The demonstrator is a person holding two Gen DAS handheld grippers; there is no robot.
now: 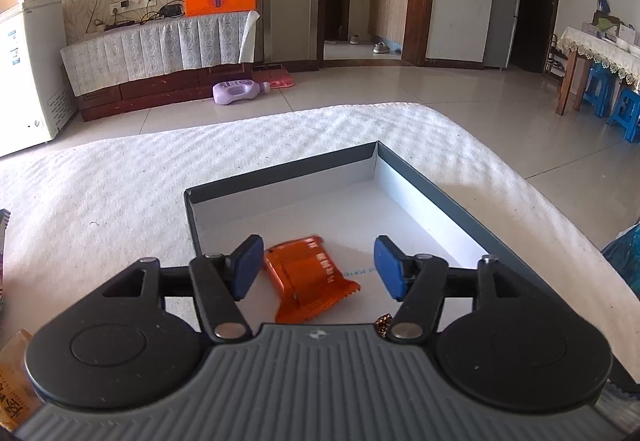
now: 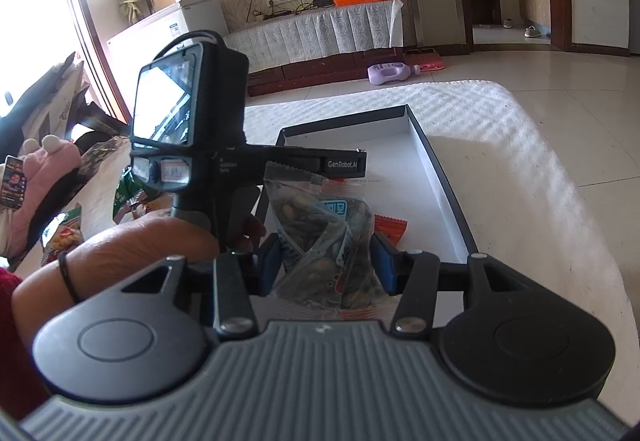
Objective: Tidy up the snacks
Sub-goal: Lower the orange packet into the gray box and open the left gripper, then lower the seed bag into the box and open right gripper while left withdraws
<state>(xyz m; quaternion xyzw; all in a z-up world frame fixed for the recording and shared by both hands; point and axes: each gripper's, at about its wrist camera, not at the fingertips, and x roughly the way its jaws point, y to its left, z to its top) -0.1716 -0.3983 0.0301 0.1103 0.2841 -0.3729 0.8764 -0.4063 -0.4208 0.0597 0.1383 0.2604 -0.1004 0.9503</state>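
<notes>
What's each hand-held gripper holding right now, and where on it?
Left hand-held gripper: nothing; orange packet lies free in box. Right hand-held gripper: clear snack bag, pinched across its middle.

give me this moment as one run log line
left gripper: open over orange snack packet lying in box | right gripper: shut on clear snack packet, above box | stage: filling box

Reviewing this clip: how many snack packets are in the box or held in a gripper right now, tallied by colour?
Orange packet, lying in the box between the open left hand-held gripper: 1
Clear packet, clamped in the right hand-held gripper: 1
Total: 2
</notes>
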